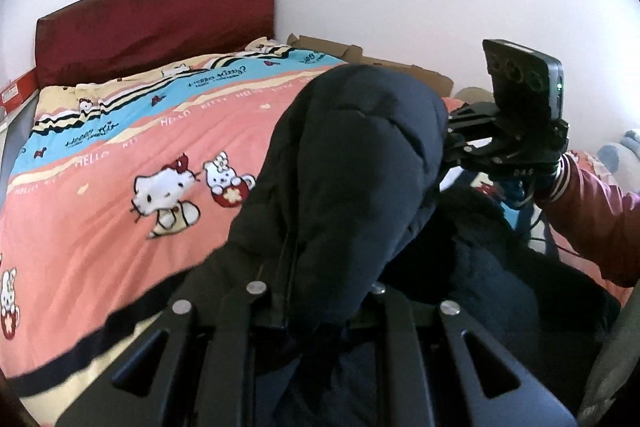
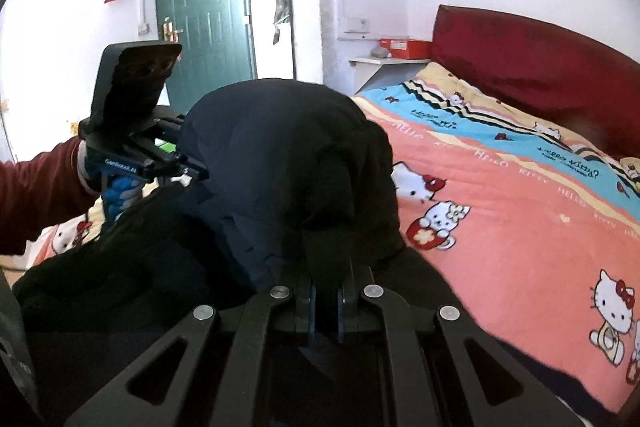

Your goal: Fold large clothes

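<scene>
A dark navy puffer jacket (image 1: pixel 352 163) hangs bunched above the bed, stretched between both grippers. In the left wrist view my left gripper (image 1: pixel 316 293) is shut on a fold of it, and the fabric hides the fingertips. To the right, my right gripper (image 1: pixel 450 143) bites into the jacket's far edge, held by a hand in a red sleeve (image 1: pixel 592 211). In the right wrist view my right gripper (image 2: pixel 325 285) pinches a fold of the jacket (image 2: pixel 280 163) between its blue pads. My left gripper (image 2: pixel 198 171) grips the jacket's other side at the left.
The bed carries a pink cartoon-cat quilt (image 1: pixel 120 223) (image 2: pixel 520 227) with a dark red headboard (image 1: pixel 152 23) (image 2: pixel 540 67). Flattened cardboard (image 1: pixel 360 55) lies against the wall. A green door (image 2: pixel 204 19) and a shelf with a red box (image 2: pixel 404 47) stand beyond.
</scene>
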The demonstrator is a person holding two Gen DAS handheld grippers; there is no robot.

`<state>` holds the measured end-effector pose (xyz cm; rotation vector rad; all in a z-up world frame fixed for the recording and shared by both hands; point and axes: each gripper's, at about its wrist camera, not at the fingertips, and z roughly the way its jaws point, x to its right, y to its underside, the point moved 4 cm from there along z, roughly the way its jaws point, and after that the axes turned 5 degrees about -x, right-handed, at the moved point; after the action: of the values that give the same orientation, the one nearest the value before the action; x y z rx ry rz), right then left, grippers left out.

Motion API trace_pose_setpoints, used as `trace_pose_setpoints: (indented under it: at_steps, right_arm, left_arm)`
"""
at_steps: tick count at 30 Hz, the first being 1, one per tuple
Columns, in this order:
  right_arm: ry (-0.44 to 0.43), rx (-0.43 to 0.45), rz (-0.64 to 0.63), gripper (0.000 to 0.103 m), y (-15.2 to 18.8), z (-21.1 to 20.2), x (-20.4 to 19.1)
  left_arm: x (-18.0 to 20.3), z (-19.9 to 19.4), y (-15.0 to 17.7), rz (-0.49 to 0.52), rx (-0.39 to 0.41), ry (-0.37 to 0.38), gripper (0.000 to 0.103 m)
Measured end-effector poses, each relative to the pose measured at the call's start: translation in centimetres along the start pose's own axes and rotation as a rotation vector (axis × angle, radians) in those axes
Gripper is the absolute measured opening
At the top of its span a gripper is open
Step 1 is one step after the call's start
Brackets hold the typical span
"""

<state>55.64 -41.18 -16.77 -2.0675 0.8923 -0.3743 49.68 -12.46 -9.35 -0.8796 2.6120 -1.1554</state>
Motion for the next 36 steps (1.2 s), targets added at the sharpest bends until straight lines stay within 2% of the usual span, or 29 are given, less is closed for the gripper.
trace_pose_setpoints:
  at_steps: [8,18,22,29,33,36]
  right_arm:
    - [-0.040,-0.006,0.006,0.007,2.5,-1.1,-4.1]
    - [-0.090,-0.056,-0.007,0.008,5.3,-1.0,-7.9]
    - [-0.086,-0.075,0.003,0.008,5.5,0.4,-8.4]
    - [-0.071,-0.038,0.097,0.008,3.8,3.1,-6.0]
    - [-0.065,-0.017,0.130,0.008,2.7,4.8,-5.2]
    - [-0.065,-0.017,0.143,0.008,2.1,6.0,-4.9]
  left_arm:
    - [2.3,-1.3,4.0,-0.034,-0.011,0.015,0.014]
    - [4.1,-1.8,7.9,-0.033,-0.036,-0.028,0.014]
    - [2.8,-1.2,6.4,-0.019,-0.033,-0.055,0.014]
    - [-1.7,1.1,1.9,0.009,-0.025,-0.100,0.014]
    - [-4.1,2.1,1.6,-0.022,-0.025,-0.108,0.014]
    - [-5.2,2.2,2.5,-0.072,-0.016,-0.099,0.014]
